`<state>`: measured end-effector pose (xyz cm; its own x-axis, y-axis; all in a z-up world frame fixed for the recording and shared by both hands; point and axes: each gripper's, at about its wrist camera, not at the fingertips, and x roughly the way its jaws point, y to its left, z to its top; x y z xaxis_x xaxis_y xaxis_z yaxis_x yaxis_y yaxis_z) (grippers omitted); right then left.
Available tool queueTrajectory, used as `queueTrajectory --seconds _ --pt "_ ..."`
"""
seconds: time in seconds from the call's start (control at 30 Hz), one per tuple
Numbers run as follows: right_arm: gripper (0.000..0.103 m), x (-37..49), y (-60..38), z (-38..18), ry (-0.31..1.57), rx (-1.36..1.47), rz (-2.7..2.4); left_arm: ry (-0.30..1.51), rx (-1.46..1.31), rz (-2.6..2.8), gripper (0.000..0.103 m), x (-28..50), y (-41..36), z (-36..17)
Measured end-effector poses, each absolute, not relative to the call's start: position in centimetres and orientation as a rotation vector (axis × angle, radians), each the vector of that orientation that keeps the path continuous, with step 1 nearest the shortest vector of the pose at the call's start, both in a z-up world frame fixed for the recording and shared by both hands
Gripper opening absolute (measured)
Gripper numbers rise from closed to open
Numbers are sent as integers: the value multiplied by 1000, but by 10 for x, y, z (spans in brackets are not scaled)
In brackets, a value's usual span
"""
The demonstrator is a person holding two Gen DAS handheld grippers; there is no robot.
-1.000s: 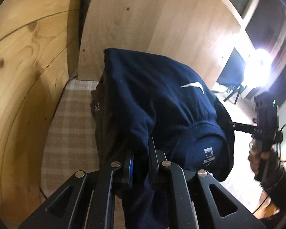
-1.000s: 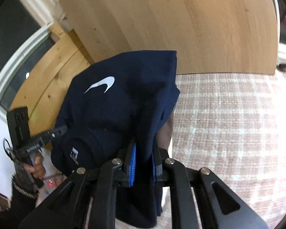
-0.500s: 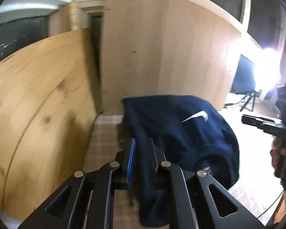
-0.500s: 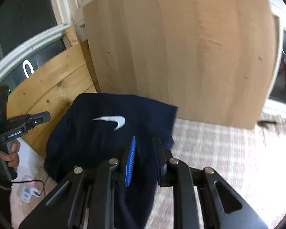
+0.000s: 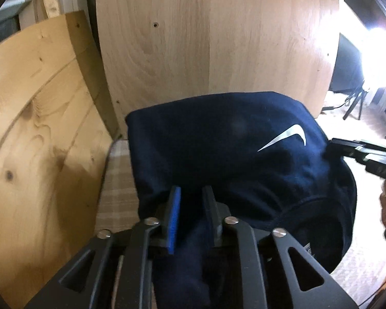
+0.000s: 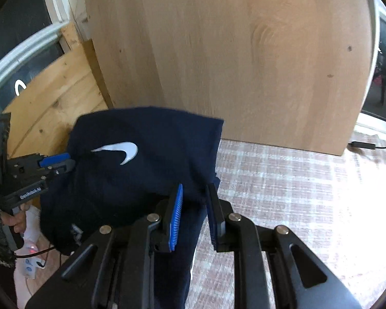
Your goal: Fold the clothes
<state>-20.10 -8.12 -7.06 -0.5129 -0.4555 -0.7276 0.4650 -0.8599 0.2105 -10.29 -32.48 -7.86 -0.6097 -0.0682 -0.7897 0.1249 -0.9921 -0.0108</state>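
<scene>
A navy sweatshirt [image 5: 218, 141] with a white swoosh logo [image 5: 288, 136] hangs lifted between both grippers, over a plaid-covered surface [image 6: 283, 180]. My left gripper [image 5: 191, 193] holds a thick fold of its left edge; its jaws are opening, with cloth still filling the gap and touching both pads. My right gripper [image 6: 194, 190] is shut on the sweatshirt [image 6: 154, 134] at its right edge, and fabric hangs down between its fingers. Each gripper shows in the other's view at the garment's far side: the left gripper [image 6: 61, 162] and the right gripper [image 5: 339, 149].
A tall pale wooden board [image 5: 205, 38] stands right behind the garment, and a knotty pine board [image 5: 38, 103] leans at the left. A hand [image 6: 18, 219] holds the left gripper's grip. A white device with a cable [image 6: 31, 260] lies below. A bright lamp [image 5: 378, 51] glares at the right.
Both grippers have risen and tilted up, lifting the sweatshirt so that it hangs spread between them. The left gripper's jaws stand wider apart than before.
</scene>
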Motion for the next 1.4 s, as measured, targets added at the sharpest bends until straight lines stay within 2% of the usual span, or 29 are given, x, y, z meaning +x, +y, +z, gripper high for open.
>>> queueTrajectory --seconds 0.07,0.13,0.17,0.2,0.27,0.43,0.53,0.67,0.73,1.0,1.4 --pt "21 -191 -75 -61 3 1109 -2356 83 1313 -2704 32 -98 -323 -72" --pt "32 -180 -71 -55 8 1096 -2366 96 1298 -2702 37 -88 -320 -66" --pt "35 -174 -70 -53 11 1091 -2370 90 1289 -2705 42 -82 -317 -63" --pt "35 -168 -69 -52 12 1090 -2370 77 1281 -2700 48 -77 -315 -62" --pt "35 -155 -66 -51 11 1090 -2369 52 1270 -2687 52 -66 -312 -61" --pt "35 -129 -67 -51 -15 1120 -2342 120 1270 -2689 54 -36 -308 -57" --pt "36 -106 -68 -52 3 1112 -2339 151 1261 -2692 59 -17 -304 -53" --pt "45 -82 -62 -49 -9 1116 -2339 187 1244 -2707 63 6 -299 -48" --pt "45 -72 -59 -47 -7 1108 -2349 198 1235 -2706 66 16 -296 -45" --pt "45 -30 -45 -40 0 1097 -2375 142 1186 -2728 73 61 -268 -26" --pt "46 11 -3 -29 -10 1105 -2442 150 1181 -2806 75 99 -221 -13"
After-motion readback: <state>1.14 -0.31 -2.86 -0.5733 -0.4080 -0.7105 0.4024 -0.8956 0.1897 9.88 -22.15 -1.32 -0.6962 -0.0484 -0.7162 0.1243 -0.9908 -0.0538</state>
